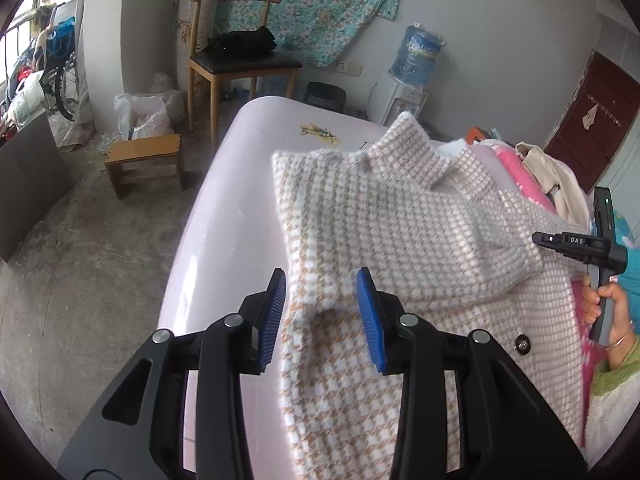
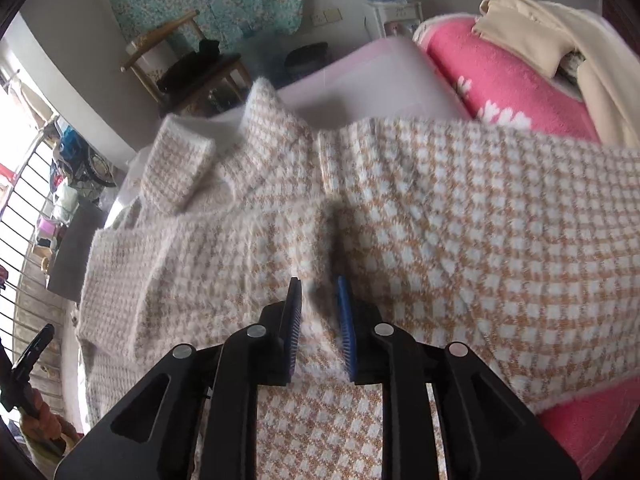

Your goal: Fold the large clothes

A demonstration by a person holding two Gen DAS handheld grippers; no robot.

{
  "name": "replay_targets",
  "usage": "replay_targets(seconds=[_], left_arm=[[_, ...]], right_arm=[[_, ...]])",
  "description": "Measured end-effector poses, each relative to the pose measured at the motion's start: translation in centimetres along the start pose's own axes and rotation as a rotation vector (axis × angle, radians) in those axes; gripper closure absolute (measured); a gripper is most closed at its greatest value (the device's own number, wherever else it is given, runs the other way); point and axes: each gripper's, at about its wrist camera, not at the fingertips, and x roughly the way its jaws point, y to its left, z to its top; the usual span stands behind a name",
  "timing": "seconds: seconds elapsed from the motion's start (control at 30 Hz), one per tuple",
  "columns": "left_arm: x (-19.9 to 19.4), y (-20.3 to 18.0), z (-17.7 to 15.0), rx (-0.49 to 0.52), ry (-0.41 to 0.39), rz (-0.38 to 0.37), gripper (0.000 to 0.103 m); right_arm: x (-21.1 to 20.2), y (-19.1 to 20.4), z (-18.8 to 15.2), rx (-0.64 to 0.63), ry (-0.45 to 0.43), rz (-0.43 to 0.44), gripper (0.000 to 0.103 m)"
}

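Two grippers on coat (image 1: 400, 240): left gripper (image 1: 322, 320) half-open over hem, right gripper (image 2: 318, 328) narrow, seemingly pinching fabric, 6 o'clock.

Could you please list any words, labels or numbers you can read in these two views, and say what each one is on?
"DAS": on the black body of the right hand-held gripper.
Water bottle label: print too blurred to read.
Dark marks beside the table's yellow floral print: cut off, unreadable.

Both my grippers angle downward, jaws part-way apart.

My left gripper (image 1: 322, 312) holds its blue pads visibly apart, pressing on nothing. My right gripper (image 2: 320, 312) stands narrower, pads (image 2: 347, 328) close together; my right hand (image 1: 608, 304) wraps its handle.
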Motion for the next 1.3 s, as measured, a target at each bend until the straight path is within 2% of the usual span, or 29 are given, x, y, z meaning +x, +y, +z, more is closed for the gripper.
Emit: replay_targets(seconds=[0.07, 0.1, 0.13, 0.2, 0.23, 0.27, 0.3, 0.33, 0.37, 0.47, 0.5, 0.57, 0.6, 0.67, 0.7, 0.73, 0.77, 0.83, 0.9, 1.0, 1.13, 1.3], left_arm=[[1.7, -1.1, 1.4, 0.002, 0.023, -0.029, 0.057], [2.8, -1.8, 1.9, 0.015, 0.038, -0.018, 0.056], [4.0, -2.4, 2.3, 0.021, 0.055, 0.006, 0.056], [6.8, -3.3, 2.5, 0.038, 0.115, 0.038, 0.044], [8.3, -3.5, 2.2, 0.049, 0.147, 0.1, 0.04], [9.7, -3.6, 1.8, 0.059, 0.182, 0.16, 0.04], [10.7, -3.6, 1.3, 0.079, 0.203, 0.189, 0.038], [11.0, -3.8, 0.9, 0.111, 0.19, 0.225, 0.031], [11.2, -3.9, 0.5, 0.126, 0.194, 0.254, 0.025], [10.5, -3.0, 0.3, 0.057, 0.202, 0.214, 0.025], [10.0, -2.9, 0.4, 0.041, 0.189, 0.203, 0.025], [8.9, -2.9, 0.7, 0.032, 0.152, 0.192, 0.025], [8.8, -3.2, 0.7, 0.035, 0.148, 0.186, 0.024], [9.8, -3.7, 0.4, 0.057, 0.182, 0.2, 0.02], [10.7, -4.0, 0.0, 0.079, 0.213, 0.229, 0.019], [11.4, -4.3, -0.4, 0.101, 0.235, 0.256, 0.016], [11.2, -4.1, -0.3, 0.086, 0.211, 0.258, 0.014], [11.1, -3.4, -0.2, 0.029, 0.231, 0.229, 0.014], [10.4, -3.1, -0.1, 0.01, 0.216, 0.238, 0.015], [8.5, -3.8, 0.0, 0.04, 0.168, 0.251, 0.015], [5.7, -6.6, 0.3, 0.133, 0.098, 0.244, 0.015], [5.4, -10.1, 0.1, 0.164, 0.119, 0.158, 0.014]], right_arm=[[-1.5, 0.9, -0.1, -0.017, -0.061, 0.042, 0.056], [-1.6, 1.8, -0.2, -0.043, -0.067, 0.057, 0.053], [-1.4, 2.8, -0.3, -0.081, -0.057, 0.064, 0.052], [-0.1, 4.9, -0.8, -0.156, -0.016, 0.055, 0.051], [0.9, 5.7, -1.2, -0.189, 0.009, 0.039, 0.05], [1.8, 6.3, -1.6, -0.219, 0.033, 0.013, 0.05], [3.1, 6.6, -2.0, -0.247, 0.066, -0.032, 0.049], [4.4, 6.6, -2.5, -0.269, 0.108, -0.088, 0.049], [4.6, 6.7, -2.7, -0.295, 0.086, -0.106, 0.047], [3.9, 7.5, -2.7, -0.299, 0.082, -0.156, 0.046], [3.2, 8.0, -2.9, -0.301, 0.066, -0.136, 0.046], [2.1, 9.0, -3.1, -0.324, 0.023, -0.087, 0.037], [2.0, 9.5, -3.3, -0.337, 0.01, -0.092, 0.034], [3.3, 10.0, -4.1, -0.372, 0.035, -0.125, 0.03], [4.5, 9.9, -4.5, -0.384, 0.073, -0.163, 0.03], [4.9, 9.6, -5.0, -0.391, 0.073, -0.182, 0.027], [4.5, 9.6, -5.0, -0.384, 0.058, -0.189, 0.026], [3.5, 9.5, -4.9, -0.344, 0.073, -0.199, 0.026], [1.4, 9.6, -5.2, -0.317, 0.046, -0.179, 0.026], [-1.5, 9.8, -6.0, -0.29, 0.015, -0.18, 0.026], [-4.0, 9.9, -8.0, -0.282, 0.006, -0.192, 0.02], [-5.9, 9.0, -10.8, -0.222, 0.015, -0.228, 0.014]])
